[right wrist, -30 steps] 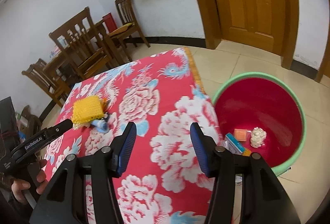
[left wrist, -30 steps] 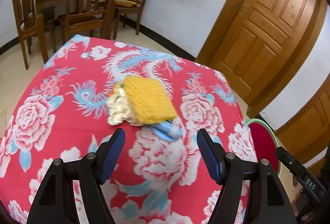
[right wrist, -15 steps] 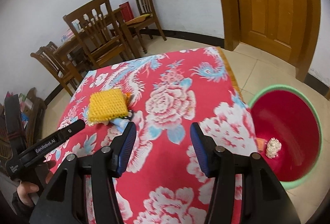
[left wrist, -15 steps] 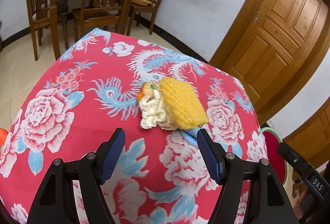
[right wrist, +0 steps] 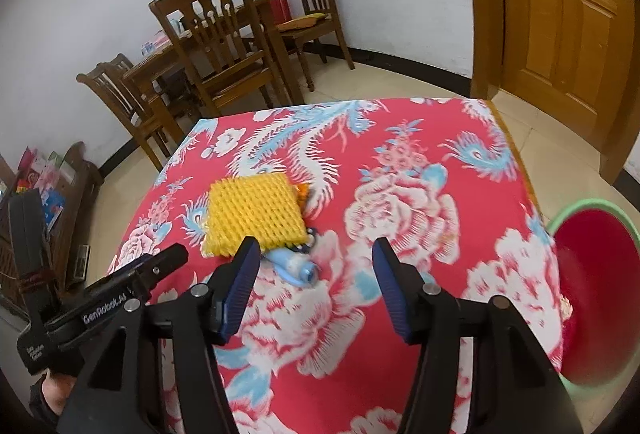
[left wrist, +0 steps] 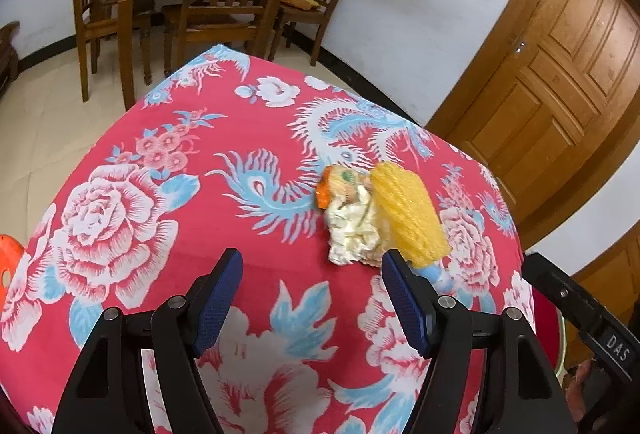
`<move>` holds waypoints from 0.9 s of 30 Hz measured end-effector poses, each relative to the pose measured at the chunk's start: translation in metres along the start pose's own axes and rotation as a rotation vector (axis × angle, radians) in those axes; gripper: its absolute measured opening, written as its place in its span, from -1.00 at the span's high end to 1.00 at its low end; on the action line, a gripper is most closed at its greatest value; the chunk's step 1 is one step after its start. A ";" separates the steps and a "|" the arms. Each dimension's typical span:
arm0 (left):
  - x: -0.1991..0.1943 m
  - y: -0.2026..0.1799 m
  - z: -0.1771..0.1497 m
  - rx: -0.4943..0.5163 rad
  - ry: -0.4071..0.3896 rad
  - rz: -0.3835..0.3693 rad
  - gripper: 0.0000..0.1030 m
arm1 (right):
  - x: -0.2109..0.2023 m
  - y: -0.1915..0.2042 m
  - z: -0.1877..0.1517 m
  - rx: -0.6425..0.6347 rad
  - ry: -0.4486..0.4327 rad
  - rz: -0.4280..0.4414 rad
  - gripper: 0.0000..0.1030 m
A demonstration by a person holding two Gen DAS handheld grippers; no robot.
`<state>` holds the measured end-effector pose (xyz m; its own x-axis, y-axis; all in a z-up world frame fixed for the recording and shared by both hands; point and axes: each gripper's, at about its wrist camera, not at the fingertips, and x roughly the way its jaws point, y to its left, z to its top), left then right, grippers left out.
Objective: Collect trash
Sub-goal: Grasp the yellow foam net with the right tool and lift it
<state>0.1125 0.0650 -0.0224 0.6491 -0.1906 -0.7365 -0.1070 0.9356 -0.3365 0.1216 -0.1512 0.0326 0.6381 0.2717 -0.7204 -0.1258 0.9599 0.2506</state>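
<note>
A small trash pile lies on the red flowered tablecloth (left wrist: 168, 234): a yellow foam net (left wrist: 408, 214), crumpled white paper (left wrist: 352, 230), an orange wrapper (left wrist: 326, 188) and a light blue tube-like item (right wrist: 294, 266). My left gripper (left wrist: 312, 298) is open and empty, just short of the pile, which lies ahead to its right. My right gripper (right wrist: 314, 282) is open and empty, above the cloth with the blue item and the foam net (right wrist: 254, 218) just ahead to its left.
A red basin with a green rim (right wrist: 596, 298) stands on the floor off the table's right edge. Wooden chairs and a table (left wrist: 216, 6) stand at the back wall. A wooden door (right wrist: 560, 18) is at the right.
Both grippers swung left and closer to the trash pile. The basin slid to the right edge of the right view. The pile shifted right in the left view.
</note>
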 end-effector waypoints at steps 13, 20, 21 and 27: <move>0.006 0.013 0.001 -0.027 0.008 0.009 -0.42 | 0.041 0.014 0.011 -0.016 0.032 0.016 -0.16; 0.007 0.013 0.001 -0.031 0.011 0.008 -0.42 | 0.052 0.016 0.009 -0.028 0.035 0.024 0.06; 0.007 0.013 0.001 -0.030 0.011 0.009 -0.42 | 0.053 0.016 0.009 -0.031 0.034 0.030 0.14; 0.007 0.013 0.001 -0.028 0.011 0.010 -0.42 | 0.054 0.017 0.008 -0.040 0.034 0.049 0.77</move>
<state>0.1162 0.0763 -0.0315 0.6396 -0.1848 -0.7462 -0.1346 0.9287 -0.3454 0.1601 -0.1206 0.0031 0.6045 0.3197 -0.7296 -0.1868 0.9473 0.2603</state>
